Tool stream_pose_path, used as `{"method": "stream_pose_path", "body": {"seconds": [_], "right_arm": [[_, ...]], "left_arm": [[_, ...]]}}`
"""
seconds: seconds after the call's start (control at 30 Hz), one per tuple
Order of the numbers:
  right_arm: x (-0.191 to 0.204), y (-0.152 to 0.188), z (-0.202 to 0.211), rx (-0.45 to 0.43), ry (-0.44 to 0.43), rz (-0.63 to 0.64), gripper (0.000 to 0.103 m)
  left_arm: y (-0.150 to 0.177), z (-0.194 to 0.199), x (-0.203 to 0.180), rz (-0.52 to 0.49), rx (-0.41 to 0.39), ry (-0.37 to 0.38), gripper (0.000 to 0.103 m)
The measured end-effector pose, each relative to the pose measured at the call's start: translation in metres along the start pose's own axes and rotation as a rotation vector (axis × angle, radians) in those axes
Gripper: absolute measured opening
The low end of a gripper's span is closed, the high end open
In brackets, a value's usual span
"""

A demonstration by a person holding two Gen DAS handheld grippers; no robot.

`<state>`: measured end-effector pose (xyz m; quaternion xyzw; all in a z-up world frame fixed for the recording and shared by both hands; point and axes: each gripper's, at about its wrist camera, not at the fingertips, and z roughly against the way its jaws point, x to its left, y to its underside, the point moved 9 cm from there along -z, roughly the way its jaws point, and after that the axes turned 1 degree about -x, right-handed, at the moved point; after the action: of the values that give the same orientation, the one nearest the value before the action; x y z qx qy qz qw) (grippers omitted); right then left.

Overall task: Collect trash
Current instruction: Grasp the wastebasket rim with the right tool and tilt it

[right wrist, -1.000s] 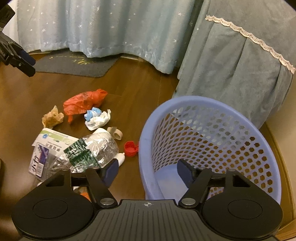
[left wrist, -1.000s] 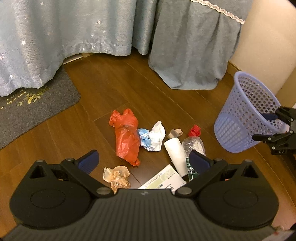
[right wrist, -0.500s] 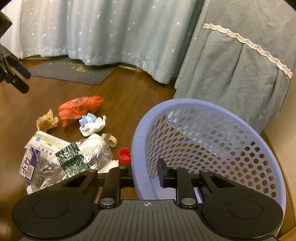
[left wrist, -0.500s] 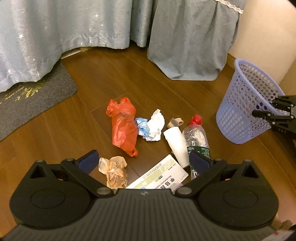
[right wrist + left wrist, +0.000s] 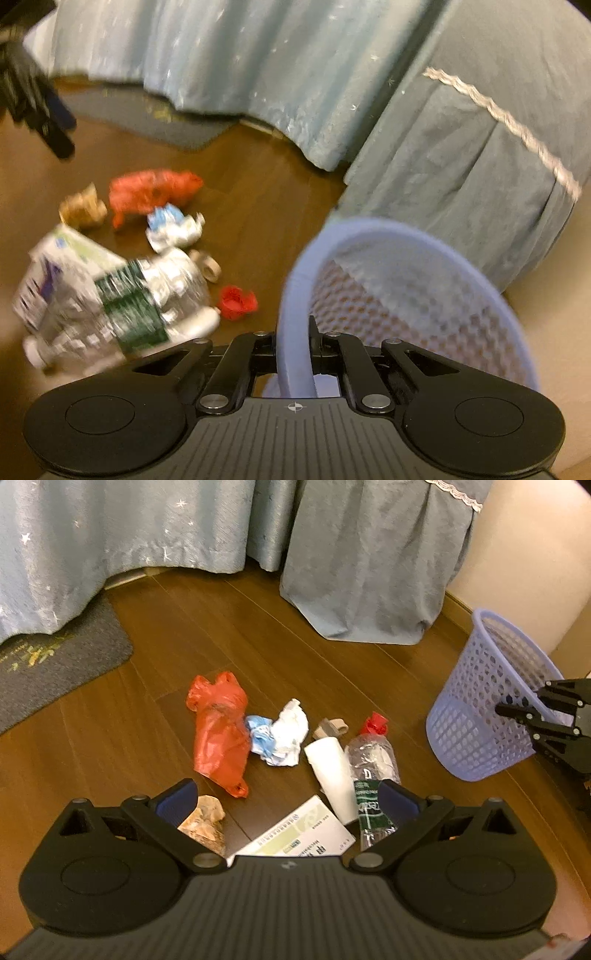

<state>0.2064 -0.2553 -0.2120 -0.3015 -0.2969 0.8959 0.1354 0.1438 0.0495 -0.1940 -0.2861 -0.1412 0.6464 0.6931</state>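
Trash lies scattered on the wooden floor: a red plastic bag (image 5: pixel 219 734), a white and blue paper wad (image 5: pixel 280 734), a white tube (image 5: pixel 332 771), a crushed clear bottle (image 5: pixel 373 768) with a green label, a brown paper wad (image 5: pixel 205 825) and a flat printed box (image 5: pixel 299 834). My left gripper (image 5: pixel 286 797) hangs open above the box, the brown wad beside its left finger. The lilac mesh basket (image 5: pixel 476 716) stands at the right. My right gripper (image 5: pixel 293 343) is closing its jaws on the basket's rim (image 5: pixel 291 332), and its pads press on it.
Blue-grey curtains (image 5: pixel 147 535) and a draped cloth (image 5: pixel 369 572) hang behind the trash. A grey mat (image 5: pixel 55 657) lies at the left. A small tape roll (image 5: pixel 328 729) sits by the bottle's red cap. The wall (image 5: pixel 524 554) stands close behind the basket.
My right gripper's jaws went from wide open to closed on the basket's rim, and its view has rolled and blurred. The left gripper sank a little toward the trash.
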Motion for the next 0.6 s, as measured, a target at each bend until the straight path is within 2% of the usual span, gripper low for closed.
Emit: {"method": "stream_pose_path", "body": {"seconds": [0.1, 0.2, 0.3, 0.43, 0.6], "right_arm": [[0.002, 0.003, -0.003, 0.057, 0.064, 0.11, 0.006], [0.018, 0.01, -0.007, 0.103, 0.083, 0.264, 0.007], [0.043, 0.018, -0.01, 0.101, 0.098, 0.409, 0.008], [0.069, 0.026, -0.014, 0.066, 0.118, 0.466, 0.007], [0.089, 0.042, -0.024, 0.037, 0.203, 0.456, 0.004]], "left_arm": [[0.003, -0.001, -0.003, -0.008, 0.005, 0.007, 0.102], [0.006, -0.001, -0.005, -0.008, 0.008, 0.015, 0.102], [0.008, -0.002, -0.004, -0.001, 0.011, 0.016, 0.102], [0.012, -0.005, -0.003, 0.011, 0.017, 0.024, 0.102], [0.018, -0.007, -0.003, 0.018, 0.006, 0.037, 0.101]]}}
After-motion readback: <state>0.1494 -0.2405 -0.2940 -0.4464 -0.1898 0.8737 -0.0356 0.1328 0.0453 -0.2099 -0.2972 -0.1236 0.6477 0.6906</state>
